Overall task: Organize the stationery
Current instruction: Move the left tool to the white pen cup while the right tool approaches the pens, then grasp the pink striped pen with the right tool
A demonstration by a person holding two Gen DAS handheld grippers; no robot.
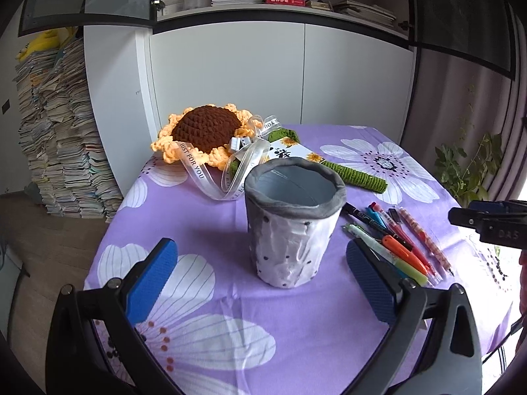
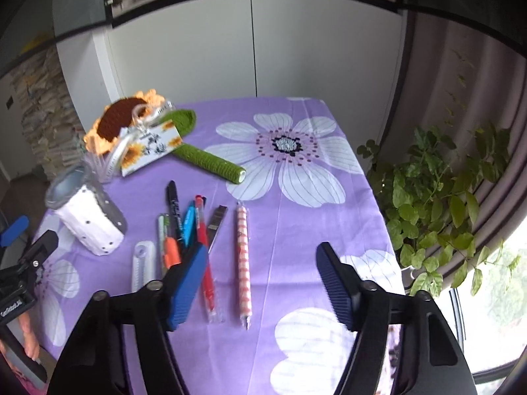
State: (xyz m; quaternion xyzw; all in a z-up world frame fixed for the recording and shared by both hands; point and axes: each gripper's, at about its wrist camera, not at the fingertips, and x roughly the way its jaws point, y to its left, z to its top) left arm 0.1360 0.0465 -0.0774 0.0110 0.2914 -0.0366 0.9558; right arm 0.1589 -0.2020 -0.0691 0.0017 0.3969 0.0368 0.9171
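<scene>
White satin ribbon on crocheted sunflower reads "JUST FOR YOU".

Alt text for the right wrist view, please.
The open right gripper hovers over a row of pens lying on a purple floral tablecloth, holding nothing. A grey and white pen holder stands to their left, a crocheted sunflower behind it.

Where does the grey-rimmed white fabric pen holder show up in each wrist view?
Left wrist view: the grey-rimmed white fabric pen holder stands upright at centre, ahead of the open jaws.
Right wrist view: the holder sits at the left edge, left of the pens.
Shared landmark: the crocheted sunflower lies behind the holder in both.
</scene>
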